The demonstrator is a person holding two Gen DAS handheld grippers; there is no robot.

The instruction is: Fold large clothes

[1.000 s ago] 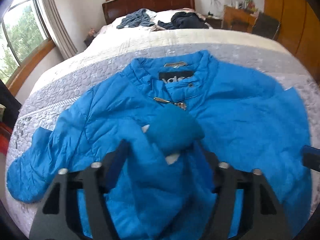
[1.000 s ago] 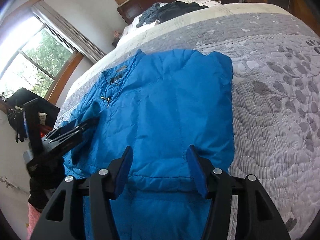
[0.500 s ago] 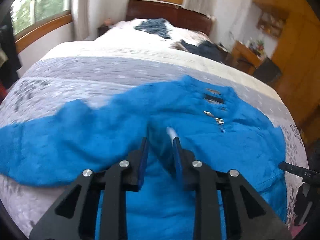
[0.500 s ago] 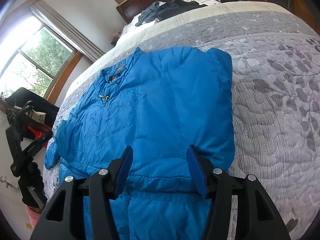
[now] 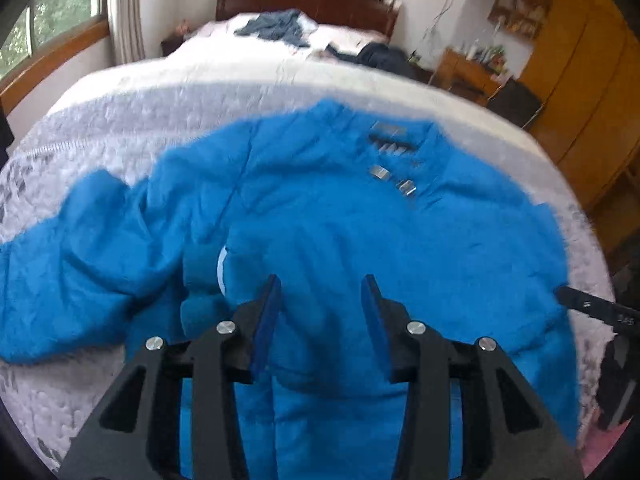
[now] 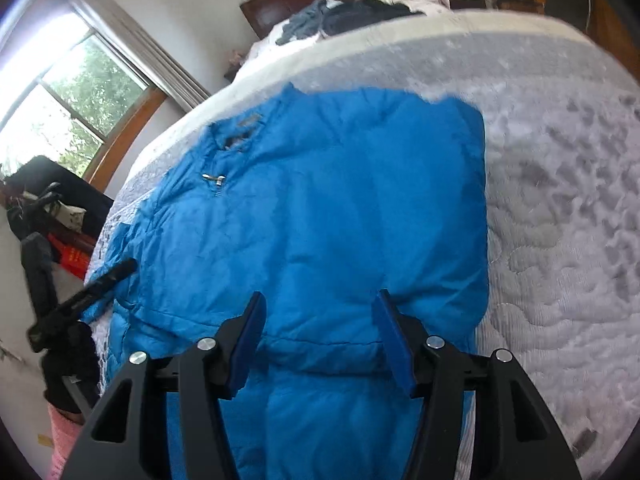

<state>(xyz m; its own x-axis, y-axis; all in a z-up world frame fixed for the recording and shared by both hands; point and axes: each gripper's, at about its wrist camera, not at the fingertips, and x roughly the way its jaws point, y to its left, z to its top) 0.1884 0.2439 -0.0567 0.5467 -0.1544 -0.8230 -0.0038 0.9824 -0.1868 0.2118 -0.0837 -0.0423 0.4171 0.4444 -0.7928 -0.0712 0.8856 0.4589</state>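
Note:
A bright blue puffer jacket (image 5: 340,220) lies front-up on the grey quilted bed (image 5: 120,120), collar and zip pull (image 5: 404,188) toward the headboard. One sleeve (image 5: 68,280) sprawls out to the left, its cuff (image 5: 200,276) resting just left of my left gripper (image 5: 322,304). That gripper is open, hovering over the jacket's lower body with nothing between its fingers. In the right wrist view my right gripper (image 6: 320,324) is open above the jacket (image 6: 320,200) near its hem. The jacket's right side ends in a straight edge. The left gripper (image 6: 88,296) shows at the left.
Dark and grey-blue clothes (image 5: 280,28) are heaped by the wooden headboard (image 5: 304,0). A window (image 6: 72,92) is on the left wall, and wooden cupboards (image 5: 592,80) and a desk on the right. Bare quilt (image 6: 560,220) lies right of the jacket.
My left gripper, closed around the sleeve cuff half a second ago, has opened and let it go; the cuff now lies left of the fingers. The right gripper stays open, nearly still.

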